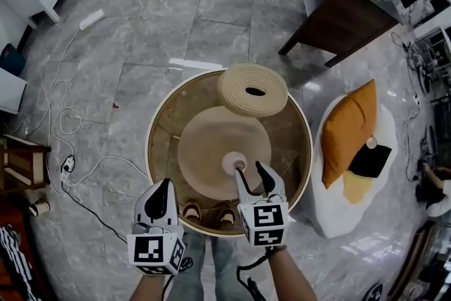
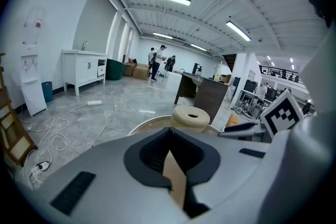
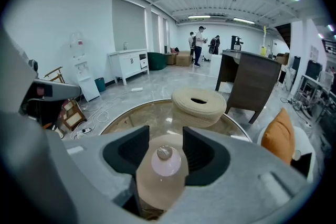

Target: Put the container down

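A round beige container [image 1: 211,151] with a pale knob [image 1: 234,163] on its lid stands on the round glass table [image 1: 156,125]. My right gripper [image 1: 250,170] hangs over the knob, open, its jaws apart on either side of it without touching. In the right gripper view the knob [image 3: 166,161] shows between the spread dark pads [image 3: 128,152], well below them. My left gripper [image 1: 164,187] is over the table's near left rim, its fingers together and nothing in them. In the left gripper view the gripper [image 2: 169,136] shows only a thin wedge of the beige container.
A woven coil basket [image 1: 252,89] with a slot hole sits on the table's far side. An orange cushion [image 1: 350,127] lies on a white seat to the right. A dark desk [image 1: 338,17] stands beyond. Cables [image 1: 67,123] trail over the floor at left, near a wooden rack [image 1: 25,162].
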`<action>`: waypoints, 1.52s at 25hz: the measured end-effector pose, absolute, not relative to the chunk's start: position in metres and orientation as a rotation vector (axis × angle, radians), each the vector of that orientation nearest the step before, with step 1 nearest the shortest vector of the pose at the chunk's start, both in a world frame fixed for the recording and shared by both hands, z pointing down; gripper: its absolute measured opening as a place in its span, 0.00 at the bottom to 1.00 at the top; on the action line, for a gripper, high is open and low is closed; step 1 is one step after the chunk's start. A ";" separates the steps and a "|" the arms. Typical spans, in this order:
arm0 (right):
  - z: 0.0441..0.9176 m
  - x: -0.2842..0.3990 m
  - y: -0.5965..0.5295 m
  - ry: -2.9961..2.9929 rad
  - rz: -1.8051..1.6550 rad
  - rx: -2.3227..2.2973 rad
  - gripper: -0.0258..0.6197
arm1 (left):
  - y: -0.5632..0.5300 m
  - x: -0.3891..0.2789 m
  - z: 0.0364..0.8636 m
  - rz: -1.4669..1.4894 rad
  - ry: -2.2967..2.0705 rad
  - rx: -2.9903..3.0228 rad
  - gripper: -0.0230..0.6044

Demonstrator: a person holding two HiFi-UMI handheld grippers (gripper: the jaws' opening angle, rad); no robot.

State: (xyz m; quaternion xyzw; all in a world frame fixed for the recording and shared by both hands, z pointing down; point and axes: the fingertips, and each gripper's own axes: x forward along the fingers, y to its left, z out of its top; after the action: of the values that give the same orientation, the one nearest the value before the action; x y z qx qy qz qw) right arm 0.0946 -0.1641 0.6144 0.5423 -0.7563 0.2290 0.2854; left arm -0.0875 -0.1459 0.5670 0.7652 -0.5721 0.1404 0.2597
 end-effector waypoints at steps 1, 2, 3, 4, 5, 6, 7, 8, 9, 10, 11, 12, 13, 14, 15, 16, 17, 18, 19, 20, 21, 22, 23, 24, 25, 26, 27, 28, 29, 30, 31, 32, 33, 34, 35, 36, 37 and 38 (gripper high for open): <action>0.607 0.098 -0.163 -2.023 0.616 1.461 0.34 | -0.149 -0.085 0.560 0.376 -1.549 2.086 0.04; 0.599 0.102 -0.163 -2.023 0.621 1.473 0.34 | -0.151 -0.083 0.554 0.376 -1.547 2.098 0.04; 0.591 0.106 -0.162 -2.021 0.625 1.487 0.34 | -0.153 -0.081 0.548 0.378 -1.543 2.110 0.04; 0.582 0.109 -0.161 -2.022 0.625 1.504 0.34 | -0.155 -0.079 0.542 0.381 -1.540 2.120 0.04; 0.572 0.111 -0.160 -2.025 0.622 1.523 0.33 | -0.156 -0.077 0.536 0.382 -1.537 2.129 0.04; 0.561 0.114 -0.159 -2.032 0.619 1.540 0.32 | -0.158 -0.076 0.529 0.381 -1.536 2.138 0.04; 0.550 0.117 -0.158 -2.040 0.616 1.554 0.32 | -0.159 -0.074 0.521 0.377 -1.535 2.148 0.04; 0.539 0.122 -0.157 -2.046 0.614 1.568 0.31 | -0.161 -0.071 0.513 0.373 -1.534 2.160 0.04; 0.528 0.127 -0.156 -2.048 0.612 1.583 0.29 | -0.162 -0.067 0.504 0.369 -1.532 2.171 0.04; 0.517 0.134 -0.154 -2.048 0.610 1.599 0.25 | -0.163 -0.063 0.495 0.368 -1.527 2.182 0.04; 0.506 0.140 -0.151 -2.046 0.607 1.616 0.24 | -0.163 -0.059 0.487 0.368 -1.521 2.193 0.04; 0.496 0.146 -0.149 -2.044 0.605 1.635 0.23 | -0.162 -0.055 0.478 0.369 -1.515 2.204 0.04; 0.485 0.153 -0.146 -2.042 0.604 1.654 0.23 | -0.161 -0.052 0.468 0.371 -1.509 2.217 0.04; 0.474 0.159 -0.144 -2.040 0.606 1.677 0.22 | -0.160 -0.049 0.459 0.373 -1.504 2.228 0.04; 0.462 0.166 -0.141 -2.037 0.612 1.703 0.21 | -0.159 -0.047 0.448 0.376 -1.501 2.238 0.04; 0.451 0.173 -0.139 -2.035 0.619 1.732 0.21 | -0.157 -0.044 0.438 0.379 -1.499 2.245 0.04; 0.439 0.179 -0.137 -2.034 0.626 1.763 0.19 | -0.155 -0.042 0.428 0.380 -1.499 2.251 0.04; 0.427 0.185 -0.136 -2.035 0.628 1.793 0.18 | -0.153 -0.040 0.417 0.377 -1.501 2.258 0.04; 0.414 0.191 -0.135 -2.037 0.624 1.822 0.16 | -0.153 -0.038 0.406 0.370 -1.505 2.268 0.04; 0.403 0.196 -0.135 -2.039 0.614 1.850 0.15 | -0.153 -0.035 0.396 0.362 -1.509 2.281 0.04; 0.391 0.202 -0.135 -2.038 0.598 1.877 0.14 | -0.155 -0.033 0.385 0.354 -1.513 2.297 0.04; 0.381 0.206 -0.135 -2.034 0.582 1.903 0.14 | -0.156 -0.032 0.374 0.347 -1.517 2.314 0.04; 0.370 0.211 -0.134 -2.027 0.567 1.928 0.13 | -0.158 -0.031 0.364 0.341 -1.521 2.327 0.04; 0.361 0.216 -0.133 -2.020 0.557 1.951 0.13 | -0.159 -0.031 0.353 0.337 -1.525 2.338 0.04; 0.352 0.221 -0.131 -2.013 0.551 1.972 0.12 | -0.161 -0.031 0.343 0.333 -1.530 2.349 0.04; 0.344 0.226 -0.128 -2.005 0.547 1.992 0.10 | -0.162 -0.031 0.332 0.329 -1.537 2.361 0.04; 0.337 0.232 -0.125 -1.995 0.542 2.011 0.09 | -0.163 -0.030 0.321 0.324 -1.545 2.373 0.04; 0.331 0.239 -0.123 -1.985 0.537 2.028 0.08 | -0.163 -0.030 0.311 0.317 -1.554 2.384 0.04; 0.326 0.245 -0.120 -1.974 0.533 2.045 0.07 | -0.164 -0.030 0.301 0.308 -1.563 2.396 0.04; 0.320 0.250 -0.117 -1.963 0.529 2.059 0.06 | -0.164 -0.029 0.292 0.299 -1.570 2.407 0.04; 0.316 0.256 -0.113 -1.953 0.525 2.072 0.05 | -0.165 -0.029 0.284 0.291 -1.576 2.417 0.04; 0.311 0.260 -0.110 -1.945 0.520 2.082 0.05 | -0.164 -0.028 0.277 0.283 -1.581 2.426 0.04; 0.306 0.265 -0.106 -1.938 0.514 2.090 0.05 | -0.163 -0.027 0.270 0.276 -1.585 2.433 0.04; 0.301 0.269 -0.102 -1.935 0.505 2.096 0.05 | -0.161 -0.025 0.265 0.267 -1.590 2.438 0.04; 0.296 0.273 -0.098 -1.934 0.495 2.103 0.05 | -0.160 -0.024 0.260 0.258 -1.594 2.443 0.04; 0.291 0.276 -0.096 -1.935 0.482 2.111 0.05 | -0.159 -0.022 0.255 0.248 -1.598 2.450 0.04; 0.286 0.278 -0.093 -1.936 0.469 2.119 0.05 | -0.158 -0.022 0.251 0.241 -1.602 2.459 0.04; 0.282 0.280 -0.091 -1.938 0.457 2.126 0.05 | -0.157 -0.021 0.248 0.235 -1.604 2.468 0.04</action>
State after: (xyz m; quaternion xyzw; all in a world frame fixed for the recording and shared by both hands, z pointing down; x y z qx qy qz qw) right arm 0.2797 -0.0914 0.2817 0.7252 -0.6609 0.1560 0.1139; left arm -0.0209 -0.1574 0.2483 0.8321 -0.5407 0.0793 0.0943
